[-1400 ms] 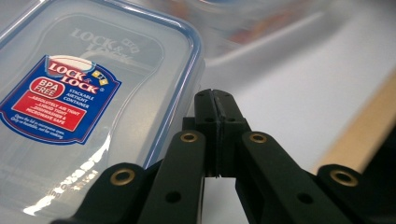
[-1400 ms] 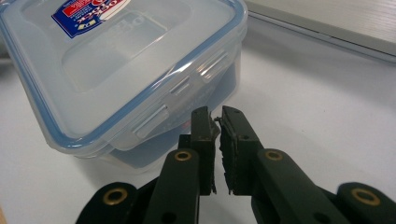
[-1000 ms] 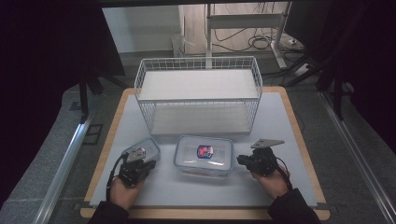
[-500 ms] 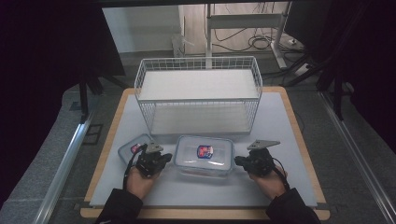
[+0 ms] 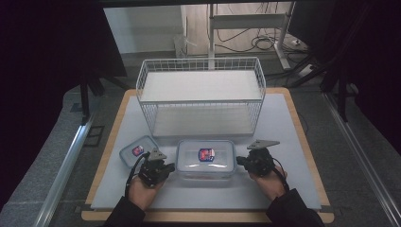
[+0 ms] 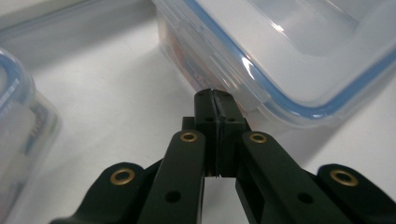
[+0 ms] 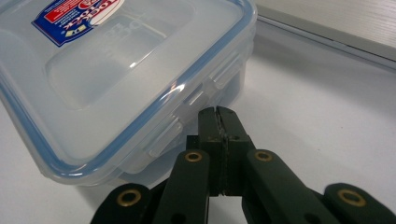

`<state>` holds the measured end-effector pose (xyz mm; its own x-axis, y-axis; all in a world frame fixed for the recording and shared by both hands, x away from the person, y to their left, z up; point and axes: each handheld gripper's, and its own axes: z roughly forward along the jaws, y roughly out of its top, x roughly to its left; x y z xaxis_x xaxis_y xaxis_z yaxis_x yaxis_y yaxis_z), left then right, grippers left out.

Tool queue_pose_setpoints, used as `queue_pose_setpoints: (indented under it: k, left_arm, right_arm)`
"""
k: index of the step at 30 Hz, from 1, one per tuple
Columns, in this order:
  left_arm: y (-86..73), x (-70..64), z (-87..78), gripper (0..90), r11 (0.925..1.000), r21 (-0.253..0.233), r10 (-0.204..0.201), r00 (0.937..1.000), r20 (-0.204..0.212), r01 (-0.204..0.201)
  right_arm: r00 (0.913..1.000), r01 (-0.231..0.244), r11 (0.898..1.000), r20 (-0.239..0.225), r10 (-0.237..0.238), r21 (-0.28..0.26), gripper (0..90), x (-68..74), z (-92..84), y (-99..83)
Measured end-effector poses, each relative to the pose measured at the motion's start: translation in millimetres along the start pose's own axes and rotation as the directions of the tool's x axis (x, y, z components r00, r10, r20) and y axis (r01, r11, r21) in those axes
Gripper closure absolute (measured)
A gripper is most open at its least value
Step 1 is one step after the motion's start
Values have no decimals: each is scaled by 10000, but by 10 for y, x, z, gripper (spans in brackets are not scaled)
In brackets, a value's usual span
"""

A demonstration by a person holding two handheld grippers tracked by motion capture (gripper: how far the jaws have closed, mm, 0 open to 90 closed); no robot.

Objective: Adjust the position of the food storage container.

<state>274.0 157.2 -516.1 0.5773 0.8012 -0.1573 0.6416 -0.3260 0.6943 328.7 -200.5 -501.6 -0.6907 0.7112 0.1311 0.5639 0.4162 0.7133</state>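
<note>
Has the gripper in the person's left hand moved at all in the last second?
Yes. The left gripper has slid right across the table, away from the small container and up to the left side of the big container.

A lab: dark curtains [image 5: 61,42], cables on the floor [image 5: 265,42], and a metal stand [image 5: 246,21].

High view looks down the table; both tongs views sit close, sharing the large container [image 5: 206,159].
</note>
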Motion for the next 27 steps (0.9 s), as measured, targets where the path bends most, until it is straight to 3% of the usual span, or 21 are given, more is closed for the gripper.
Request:
queue_pose_setpoints:
  k: [3,4,5,6,8,11,12,14,16,17,20,27]
  left_arm:
    - [-18,-4,7,891,9999,141,86,9994,343,-91]
    - [-21,-4,-2,879,9998,104,153,9995,289,-156]
    - [-19,-5,-17,855,9994,110,335,9994,113,-337]
    - [-21,-3,-52,831,9981,75,621,9975,-342,-619]
    - [-32,23,-117,729,9961,-182,849,9933,-788,-866]
    - [-59,68,-192,520,9952,-606,721,9943,-782,-769]
    - [-68,79,-209,520,9942,-724,742,9943,-772,-798]
    - [-86,97,-231,384,9918,-885,853,9936,-742,-918]
    - [-107,108,-243,359,9896,-1040,928,9935,-658,-993]
    - [-121,115,-250,284,9877,-1111,1031,9925,-651,-1099]
    - [-181,136,-279,239,9843,-1256,1170,9913,-610,-1239]
    - [-249,209,-363,165,9875,-1382,725,9968,-327,-763]
  right_arm:
    - [10000,18,10000,-35,-18,9,893,-11,-1,1]
    - [10000,31,10000,-49,-31,27,884,-12,-4,2]
    - [9999,103,9999,9,-103,52,861,-7,-10,1]
    - [9995,283,9996,112,-284,84,842,2,-24,1]
    - [9968,678,9977,412,-681,99,795,17,-78,-4]
    - [9955,863,9963,390,-861,-43,680,-39,-189,-50]
    - [9955,863,9963,390,-861,-43,680,-39,-189,-50]
    - [9968,758,9970,246,-755,-131,581,-91,-253,-105]
    - [9969,759,9970,214,-755,-157,552,-101,-269,-120]
    - [9973,732,9972,73,-731,-133,480,-106,-290,-140]
    - [9969,792,9967,-27,-792,-156,400,-97,-291,-153]
    - [9959,904,9958,-55,-904,-115,284,-90,-239,-167]
